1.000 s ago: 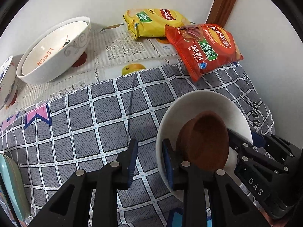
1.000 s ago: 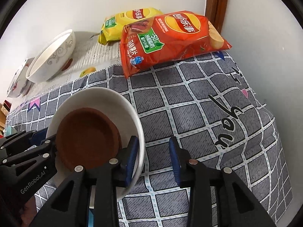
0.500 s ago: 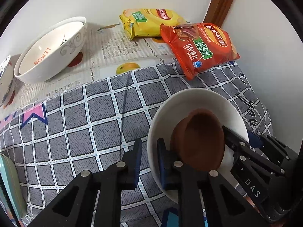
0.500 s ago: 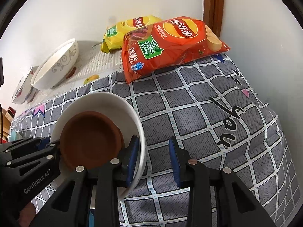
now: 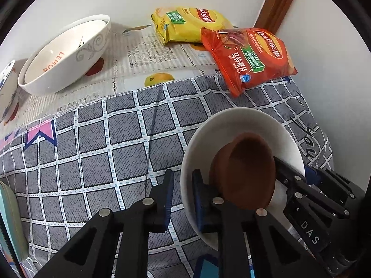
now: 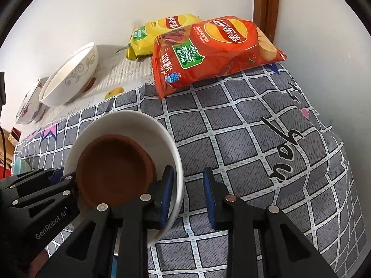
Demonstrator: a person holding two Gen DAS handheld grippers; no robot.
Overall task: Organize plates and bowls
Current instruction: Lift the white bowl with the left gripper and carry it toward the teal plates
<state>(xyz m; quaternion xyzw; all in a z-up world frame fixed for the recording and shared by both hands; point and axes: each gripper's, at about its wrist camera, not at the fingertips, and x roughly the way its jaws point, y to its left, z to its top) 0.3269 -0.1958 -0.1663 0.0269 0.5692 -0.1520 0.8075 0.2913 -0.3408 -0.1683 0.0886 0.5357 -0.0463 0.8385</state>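
Tools first, nearest the cameras: the left tool (image 5: pixel 182 197) straddles the near-left rim of a white bowl (image 5: pixel 201 139), one blue-padded finger outside the wall and the other inside, with a visible gap on the outer side, so it brackets the rim without clearly pinching it. The right tool (image 6: pixel 188 195) stands at the opposite rim of the same white bowl (image 6: pixel 139 121), its left finger inside against the wall and its right finger outside with a wide gap; it is parted and holds nothing. Nested in the white bowl is a smaller brown bowl (image 6: pixel 113 169), tipped toward the right tool's side. The pair sits between the two tools, over the grey checked cloth (image 5: pixel 92 153) of the tabletop, each tool equally close to its own rim. Farther back and to the left, well apart, a large white bowl lettered LEMON (image 5: pixel 62 55) leans on its side, with a patterned bowl (image 6: pixel 29 106) beyond it at the left edge. At the far wall lie a red crisp bag (image 6: pixel 208 53) and a yellow crisp bag (image 5: pixel 190 23). Any stacking move would likely carry the nested pair leftward and away toward the LEMON bowl.
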